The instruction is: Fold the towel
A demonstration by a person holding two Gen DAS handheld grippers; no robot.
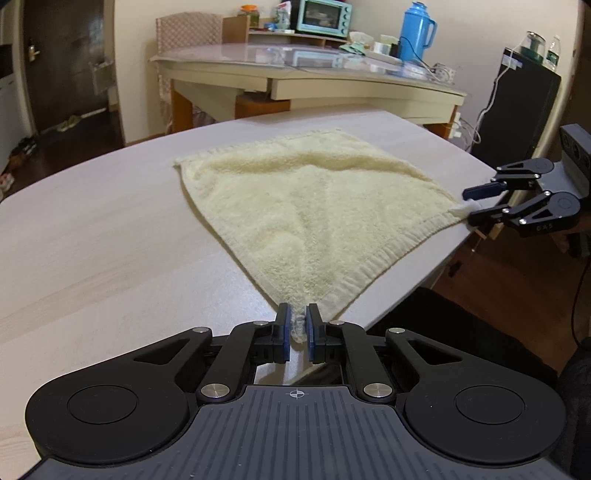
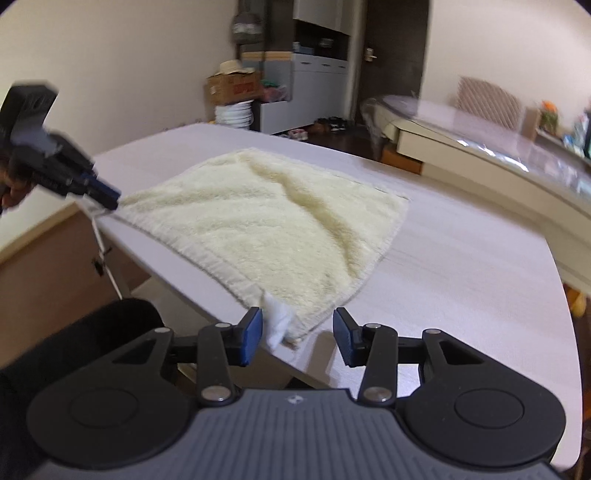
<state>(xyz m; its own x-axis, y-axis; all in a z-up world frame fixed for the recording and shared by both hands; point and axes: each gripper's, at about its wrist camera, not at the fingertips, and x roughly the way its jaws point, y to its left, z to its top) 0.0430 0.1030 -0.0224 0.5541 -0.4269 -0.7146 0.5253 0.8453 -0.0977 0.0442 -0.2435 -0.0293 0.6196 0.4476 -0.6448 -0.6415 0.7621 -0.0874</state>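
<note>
A cream terry towel lies spread flat on the pale wooden table, one edge along the table's near rim. My left gripper is shut on the towel's near corner, which is pinched between its blue pads; in the right wrist view the left gripper shows at the far left, holding that corner. My right gripper stands open around the other near corner and its white tag; the tag brushes one pad and the other pad stands apart. In the left wrist view the right gripper straddles that corner at the table's edge.
Behind stands a glass-topped table with a blue thermos and a mint toaster oven. A black cabinet stands to the right. In the right wrist view, a cardboard box sits on stacked plates beyond the table.
</note>
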